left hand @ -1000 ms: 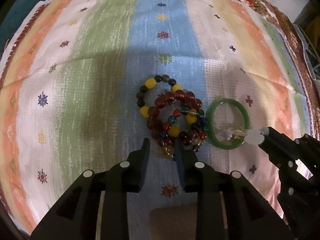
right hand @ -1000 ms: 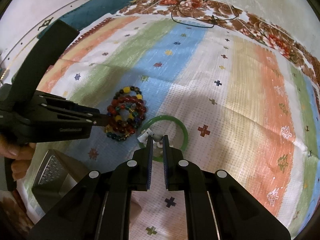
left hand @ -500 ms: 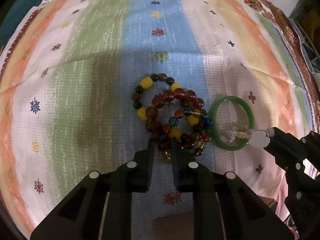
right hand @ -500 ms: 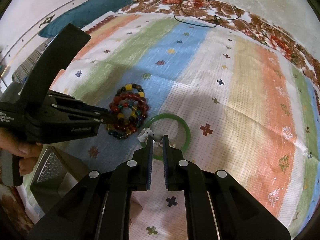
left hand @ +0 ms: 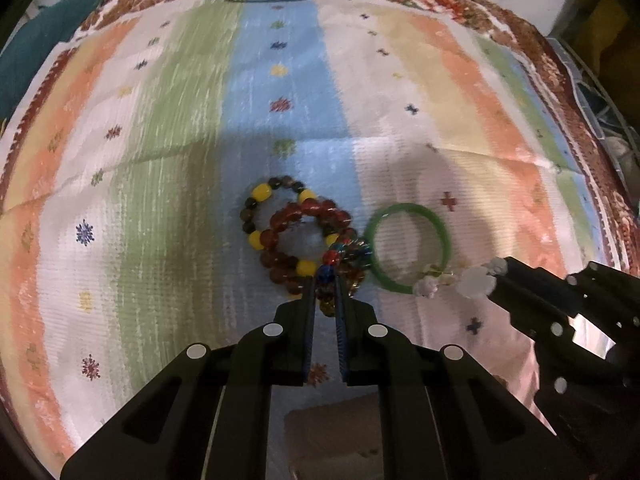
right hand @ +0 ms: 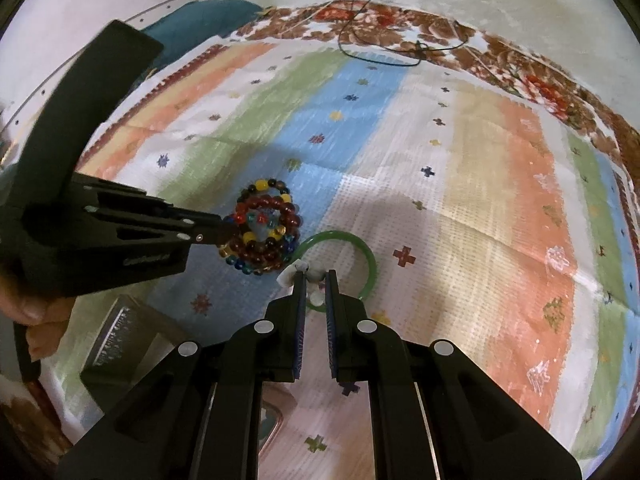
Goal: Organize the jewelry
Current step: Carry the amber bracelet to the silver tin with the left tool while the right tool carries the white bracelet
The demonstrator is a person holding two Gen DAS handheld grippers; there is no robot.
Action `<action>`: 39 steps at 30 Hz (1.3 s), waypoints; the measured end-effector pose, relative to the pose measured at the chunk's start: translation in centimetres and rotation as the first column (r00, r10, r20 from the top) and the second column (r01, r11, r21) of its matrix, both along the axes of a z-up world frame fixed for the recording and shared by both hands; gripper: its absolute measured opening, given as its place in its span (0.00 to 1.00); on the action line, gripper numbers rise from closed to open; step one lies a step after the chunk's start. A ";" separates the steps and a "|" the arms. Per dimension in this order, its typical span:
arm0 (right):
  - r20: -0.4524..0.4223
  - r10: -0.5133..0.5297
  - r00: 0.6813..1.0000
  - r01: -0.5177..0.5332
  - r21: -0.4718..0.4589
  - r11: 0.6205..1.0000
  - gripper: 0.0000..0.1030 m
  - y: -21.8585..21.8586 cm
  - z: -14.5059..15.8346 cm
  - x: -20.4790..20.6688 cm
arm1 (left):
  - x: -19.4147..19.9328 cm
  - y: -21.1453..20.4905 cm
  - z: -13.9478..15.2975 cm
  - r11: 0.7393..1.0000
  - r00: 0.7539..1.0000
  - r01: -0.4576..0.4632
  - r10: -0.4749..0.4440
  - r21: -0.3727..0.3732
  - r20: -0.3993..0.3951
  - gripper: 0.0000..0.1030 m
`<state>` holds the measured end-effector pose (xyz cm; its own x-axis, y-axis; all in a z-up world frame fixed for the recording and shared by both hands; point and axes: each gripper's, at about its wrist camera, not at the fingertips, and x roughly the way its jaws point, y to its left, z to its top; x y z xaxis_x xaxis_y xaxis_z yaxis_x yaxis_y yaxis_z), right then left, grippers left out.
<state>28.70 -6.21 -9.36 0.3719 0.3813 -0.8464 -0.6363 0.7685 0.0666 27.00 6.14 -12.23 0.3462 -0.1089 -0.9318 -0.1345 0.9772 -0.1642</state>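
A pile of beaded bracelets in red, yellow and dark beads lies on the striped cloth; it also shows in the right wrist view. My left gripper is shut on a strand of small multicoloured beads at the pile's near edge. A green bangle lies just right of the pile, and shows in the right wrist view. My right gripper is shut on a white flower-bead bracelet that rests on the bangle's near rim.
The striped cloth covers the whole surface. A grey patterned box sits near the front left edge. A black cable lies at the far edge, beside a teal cushion.
My left gripper has closed from open onto the small-bead strand and pulled it slightly up out of the pile. My right gripper has stayed shut on the white bracelet.
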 end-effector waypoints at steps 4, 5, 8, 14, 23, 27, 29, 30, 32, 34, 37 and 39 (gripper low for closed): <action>-0.004 -0.056 0.998 0.056 0.017 0.998 0.10 -0.5 0.9 -0.2 | -0.4 -0.7 1.3 1.000 1.000 0.011 -0.011 -0.001 0.026 0.09; -0.003 -0.068 0.998 0.068 0.024 0.997 0.10 -0.6 1.2 -0.3 | -0.4 -1.0 1.6 1.000 0.999 0.015 -0.015 -0.001 0.032 0.09; -0.001 -0.092 0.996 0.092 0.034 0.995 0.10 -0.9 1.8 -0.7 | -0.7 -1.6 2.3 1.000 0.999 0.022 -0.022 0.003 0.048 0.09; 0.006 -0.123 0.992 0.123 0.063 0.990 0.10 -1.8 2.9 -1.9 | -2.4 -1.9 4.1 1.000 0.997 0.028 -0.029 0.009 0.077 0.09; 0.019 -0.169 0.985 0.166 0.115 0.979 0.10 -3.5 4.7 -3.7 | -5.1 -2.1 6.7 1.000 0.991 0.029 -0.029 0.003 0.133 0.09; 0.029 -0.167 0.986 0.163 0.111 0.980 0.10 -3.5 5.3 -4.7 | -6.5 -2.3 8.0 1.000 0.986 0.026 -0.025 -0.003 0.165 0.09; 0.031 -0.165 0.986 0.160 0.122 0.980 0.10 -3.6 5.6 -5.2 | -7.3 -2.5 8.6 1.000 0.983 0.029 -0.028 -0.007 0.183 0.09; 0.032 -0.162 0.986 0.156 0.129 0.979 0.10 -3.6 5.7 -5.5 | -7.6 -2.6 8.9 1.000 0.981 0.030 -0.028 -0.009 0.190 0.09; 0.041 -0.154 0.987 0.146 0.151 0.978 0.10 -3.6 6.2 -6.1 | -8.4 -2.8 9.5 0.999 0.978 0.033 -0.029 -0.013 0.208 0.09; 0.056 -0.145 0.988 0.134 0.163 0.977 0.10 -3.5 6.7 -6.8 | -9.2 -3.0 10.3 0.999 0.973 0.036 -0.030 -0.023 0.228 0.09; 0.061 -0.134 0.989 0.122 0.173 0.977 0.10 -3.3 6.9 -7.6 | -10.5 -3.3 11.0 0.998 0.967 0.045 -0.035 -0.033 0.251 0.09; 0.066 -0.126 0.990 0.113 0.181 0.977 0.10 -3.3 7.2 -8.2 | -11.2 -3.6 11.3 0.998 0.965 0.050 -0.039 -0.039 0.259 0.09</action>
